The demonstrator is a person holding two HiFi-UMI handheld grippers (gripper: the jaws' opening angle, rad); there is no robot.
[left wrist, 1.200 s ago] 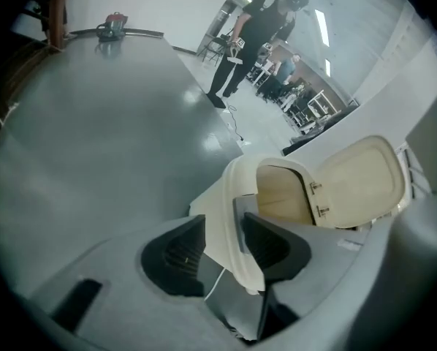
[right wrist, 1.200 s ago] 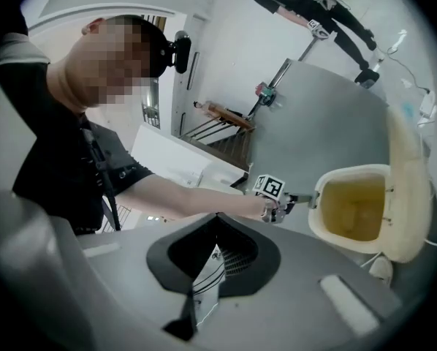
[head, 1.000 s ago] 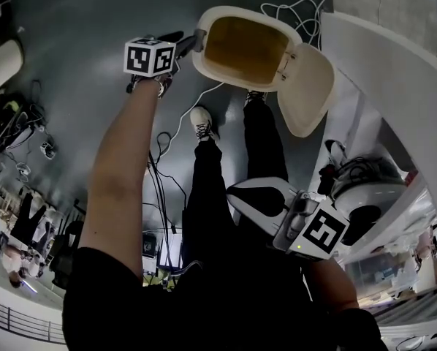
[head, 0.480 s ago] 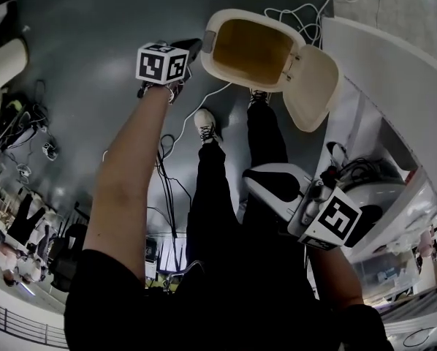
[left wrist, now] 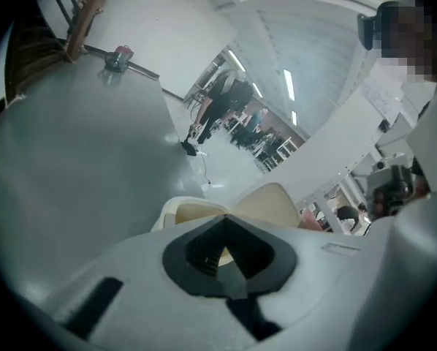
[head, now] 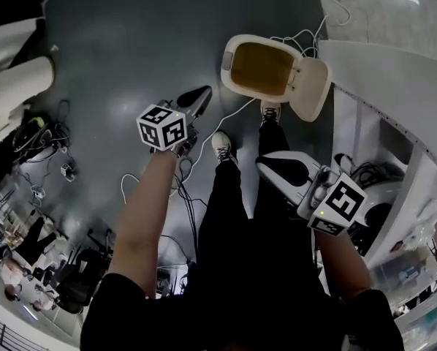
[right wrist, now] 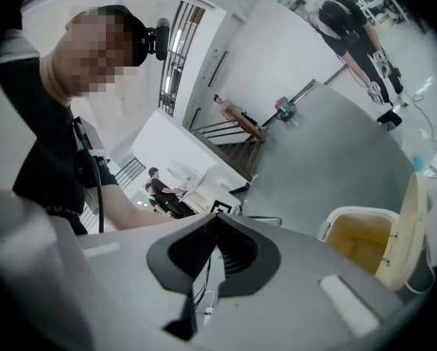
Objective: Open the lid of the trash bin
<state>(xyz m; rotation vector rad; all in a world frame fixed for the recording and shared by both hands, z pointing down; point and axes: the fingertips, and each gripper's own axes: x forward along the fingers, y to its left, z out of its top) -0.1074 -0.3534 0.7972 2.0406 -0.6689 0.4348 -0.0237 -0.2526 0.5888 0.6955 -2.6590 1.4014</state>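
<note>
The cream trash bin (head: 262, 68) stands on the grey floor with its lid (head: 315, 90) swung up and open to the right, showing a yellowish inside. My left gripper (head: 202, 93) hangs in the air left of the bin and nearer me, apart from its rim, shut and empty. Low at the right by my leg, my right gripper (head: 266, 165) is shut and holds nothing. In the left gripper view the bin (left wrist: 193, 210) and lid (left wrist: 266, 202) show just beyond the closed jaws of the left gripper (left wrist: 226, 218). In the right gripper view the bin (right wrist: 361, 240) lies right of the right gripper (right wrist: 217, 216).
White cables (head: 295, 17) trail over the floor behind the bin and between my shoes (head: 222, 146). A white desk (head: 394, 101) runs along the right, close to the lid. White cushions (head: 14, 79) lie at the far left. People stand in the distance (left wrist: 218, 112).
My left gripper has come off the bin's rim and risen toward me. The bin looks smaller and farther. The right gripper has lifted a little. The lid stays open.
</note>
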